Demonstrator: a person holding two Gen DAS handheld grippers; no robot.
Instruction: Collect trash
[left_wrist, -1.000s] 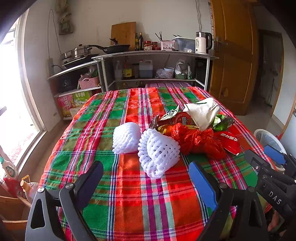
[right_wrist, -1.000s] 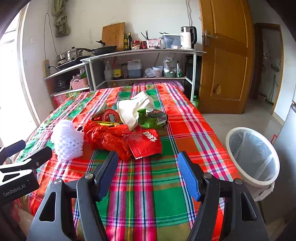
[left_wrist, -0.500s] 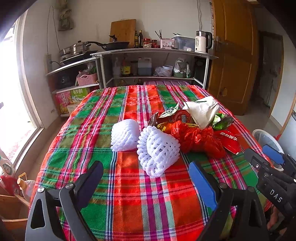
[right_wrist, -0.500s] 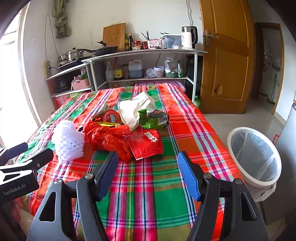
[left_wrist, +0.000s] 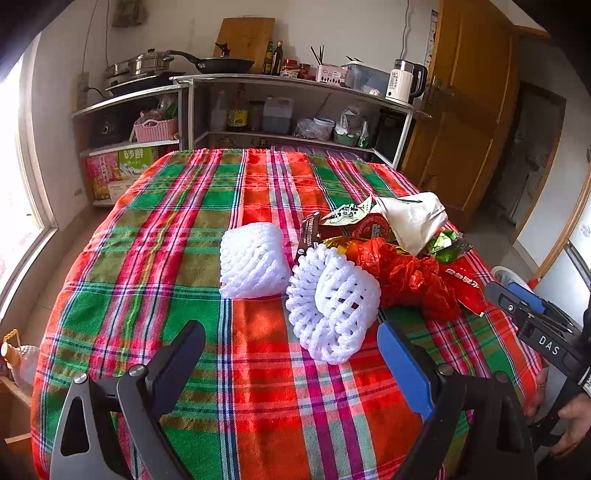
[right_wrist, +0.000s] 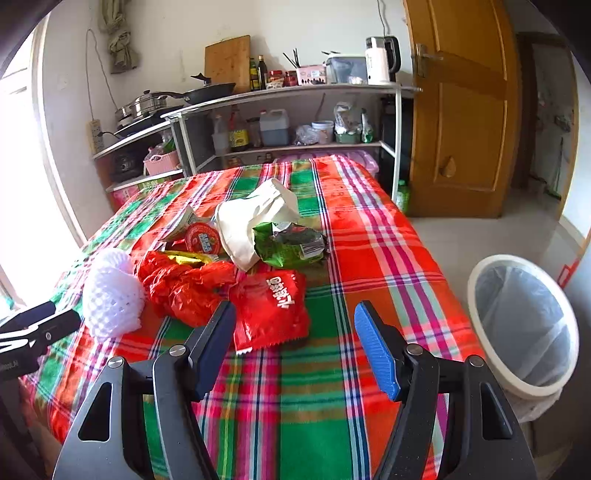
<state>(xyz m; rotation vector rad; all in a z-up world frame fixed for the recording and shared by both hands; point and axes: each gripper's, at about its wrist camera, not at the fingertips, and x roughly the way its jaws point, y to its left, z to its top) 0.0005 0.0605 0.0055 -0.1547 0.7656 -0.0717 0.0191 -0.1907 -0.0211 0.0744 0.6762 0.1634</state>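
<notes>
Trash lies in a pile on the plaid tablecloth (left_wrist: 207, 229): two white foam fruit nets (left_wrist: 334, 306) (left_wrist: 253, 258), a crumpled red plastic bag (right_wrist: 184, 286), a red snack packet (right_wrist: 271, 306), a green wrapper (right_wrist: 291, 243), a white bag (right_wrist: 255, 218) and a small red-lidded cup (right_wrist: 202, 238). My left gripper (left_wrist: 291, 358) stands open just short of the nearer foam net. My right gripper (right_wrist: 295, 339) is open too, low over the cloth with the red packet just beyond its fingers. A white bin (right_wrist: 524, 328) with a clear liner stands on the floor to the right of the table.
Metal shelves (right_wrist: 288, 92) with pans, bottles and a kettle line the far wall. A wooden door (right_wrist: 461, 110) is at the right, a bright window at the left. Bare cloth stretches across the table's far and left parts. A hand (left_wrist: 572, 424) holds the right gripper's handle.
Both grippers have edged forward toward the trash pile; the foam net and the red packet look nearer. The jaws stay open and nothing on the table has moved.
</notes>
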